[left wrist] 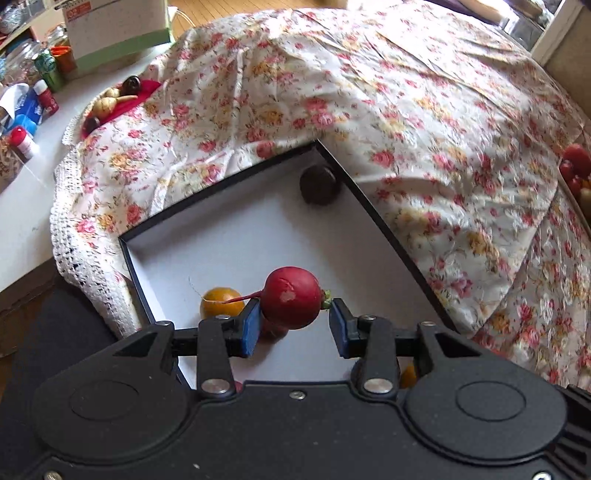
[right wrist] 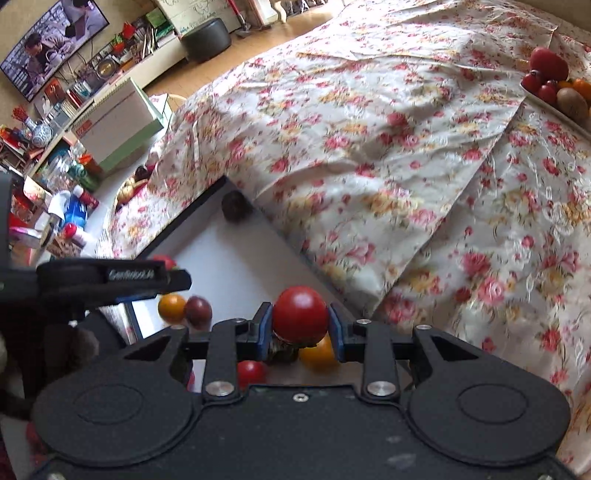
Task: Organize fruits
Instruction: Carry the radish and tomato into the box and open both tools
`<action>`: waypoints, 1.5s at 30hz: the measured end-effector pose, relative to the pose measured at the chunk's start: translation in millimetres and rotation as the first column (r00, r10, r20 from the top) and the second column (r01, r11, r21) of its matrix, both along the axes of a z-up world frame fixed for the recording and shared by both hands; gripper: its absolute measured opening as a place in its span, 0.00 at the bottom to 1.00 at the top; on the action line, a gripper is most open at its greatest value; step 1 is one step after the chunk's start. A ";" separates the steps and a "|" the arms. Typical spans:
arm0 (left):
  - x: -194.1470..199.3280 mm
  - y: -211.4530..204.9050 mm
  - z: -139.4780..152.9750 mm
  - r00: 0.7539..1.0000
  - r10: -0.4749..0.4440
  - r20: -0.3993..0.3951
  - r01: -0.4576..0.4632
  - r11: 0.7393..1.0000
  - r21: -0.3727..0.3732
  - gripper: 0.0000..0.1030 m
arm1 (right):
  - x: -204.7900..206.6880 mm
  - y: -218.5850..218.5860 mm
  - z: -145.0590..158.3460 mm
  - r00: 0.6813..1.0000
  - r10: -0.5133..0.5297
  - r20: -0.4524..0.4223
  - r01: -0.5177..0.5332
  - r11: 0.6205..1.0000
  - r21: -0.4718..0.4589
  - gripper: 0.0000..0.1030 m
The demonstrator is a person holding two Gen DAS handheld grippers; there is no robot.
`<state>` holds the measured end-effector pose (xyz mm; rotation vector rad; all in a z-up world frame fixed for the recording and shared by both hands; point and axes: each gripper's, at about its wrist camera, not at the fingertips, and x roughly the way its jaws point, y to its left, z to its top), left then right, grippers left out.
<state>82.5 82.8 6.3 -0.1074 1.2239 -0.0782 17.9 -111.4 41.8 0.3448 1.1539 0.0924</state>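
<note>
My left gripper (left wrist: 293, 317) is shut on a red radish (left wrist: 291, 302) and holds it above the white tray (left wrist: 236, 229) with a black rim. An orange fruit (left wrist: 221, 303) and a dark round fruit (left wrist: 319, 184) lie in the tray. My right gripper (right wrist: 300, 323) is shut on a red tomato (right wrist: 300, 314) over the same tray (right wrist: 236, 262). In the right wrist view the left gripper (right wrist: 110, 280) shows at the left, and an orange fruit (right wrist: 171, 307), a dark red fruit (right wrist: 198, 311), a yellow-orange fruit (right wrist: 319, 352), a small red fruit (right wrist: 251, 372) and the dark fruit (right wrist: 236, 206) lie in the tray.
A floral cloth (left wrist: 369, 110) covers the table around the tray. A plate of fruits (right wrist: 554, 81) stands at the far right. A red mat with small items (left wrist: 114, 99), bottles (left wrist: 48, 81) and a white box (left wrist: 118, 29) stand at the far left.
</note>
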 end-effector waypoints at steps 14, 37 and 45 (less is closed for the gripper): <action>0.7 -8.1 -9.1 0.998 -0.041 -0.039 0.042 0.999 0.022 0.47 | -12.4 34.5 -24.8 0.992 0.096 -0.086 -0.098 0.995 -0.016 0.33; 2.1 -5.6 -10.3 0.997 -0.038 -0.065 0.037 0.999 -0.008 0.47 | -17.0 33.7 -26.6 0.989 0.108 -0.097 -0.107 0.994 0.014 0.33; 2.9 -3.7 -10.4 0.997 -0.026 -0.076 0.025 1.000 -0.014 0.47 | -17.1 35.5 -27.8 0.988 0.126 -0.089 -0.125 0.992 0.021 0.35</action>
